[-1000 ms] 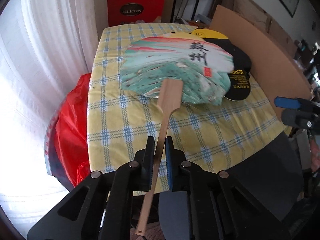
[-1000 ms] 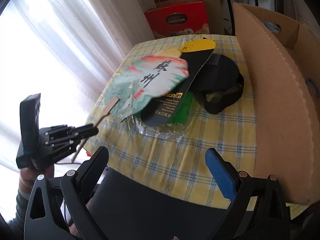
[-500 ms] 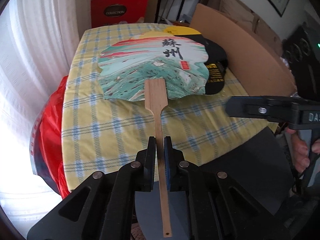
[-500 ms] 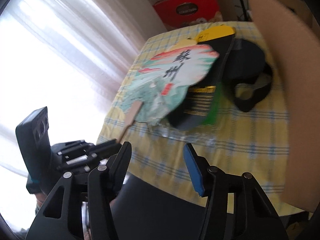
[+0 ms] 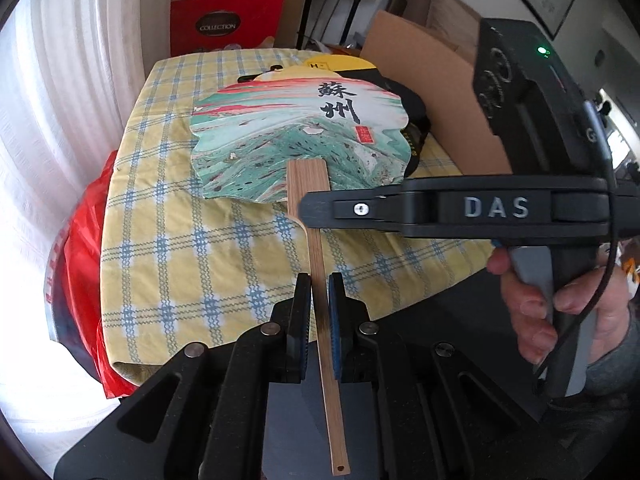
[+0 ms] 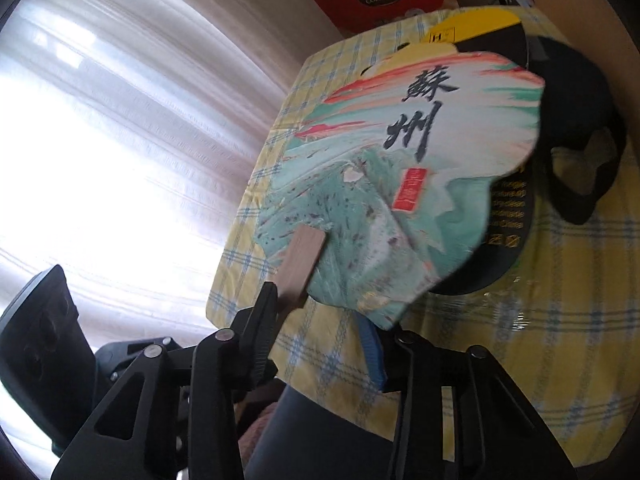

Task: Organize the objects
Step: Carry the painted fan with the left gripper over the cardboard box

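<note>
Left wrist | fan (image 5: 300, 140): scalloped, green-red marbled, wooden handle

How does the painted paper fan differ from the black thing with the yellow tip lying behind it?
The fan is pale, with green and red brushwork and a wooden handle; the black insole has a yellow end and no handle. The fan is clamped by the left gripper at its handle; the insole lies untouched. The fan partly hides the insole. Both are flat.
</note>
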Demonstrator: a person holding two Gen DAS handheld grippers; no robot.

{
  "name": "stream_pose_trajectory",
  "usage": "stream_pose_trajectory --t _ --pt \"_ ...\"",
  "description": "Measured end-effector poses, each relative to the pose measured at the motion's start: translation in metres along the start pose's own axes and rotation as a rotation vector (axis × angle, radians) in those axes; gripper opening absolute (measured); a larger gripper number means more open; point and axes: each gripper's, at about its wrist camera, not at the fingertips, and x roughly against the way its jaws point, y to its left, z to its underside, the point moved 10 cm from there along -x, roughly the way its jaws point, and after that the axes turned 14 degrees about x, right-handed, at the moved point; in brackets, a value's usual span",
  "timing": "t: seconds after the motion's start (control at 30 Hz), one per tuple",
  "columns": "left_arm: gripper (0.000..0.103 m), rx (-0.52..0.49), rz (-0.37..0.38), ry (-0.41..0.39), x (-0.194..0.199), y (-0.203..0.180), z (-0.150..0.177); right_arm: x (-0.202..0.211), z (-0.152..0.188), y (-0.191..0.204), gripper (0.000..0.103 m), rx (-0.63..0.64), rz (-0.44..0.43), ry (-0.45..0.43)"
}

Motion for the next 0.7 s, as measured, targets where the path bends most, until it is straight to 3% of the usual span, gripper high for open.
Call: stream_pose_trajectory --t 0.33,0.7 --pt "0.008 0.019 0.012 -0.022 0.000 0.001 -0.010 0.003 -0.009 0.022 0.018 0.050 0.002 -0.020" --pt "0.009 -0.027 0.013 -0.129 0.039 -0.020 -0.035 0.045 -0.032 0.045 0.017 0.105 -0.011 -0.105"
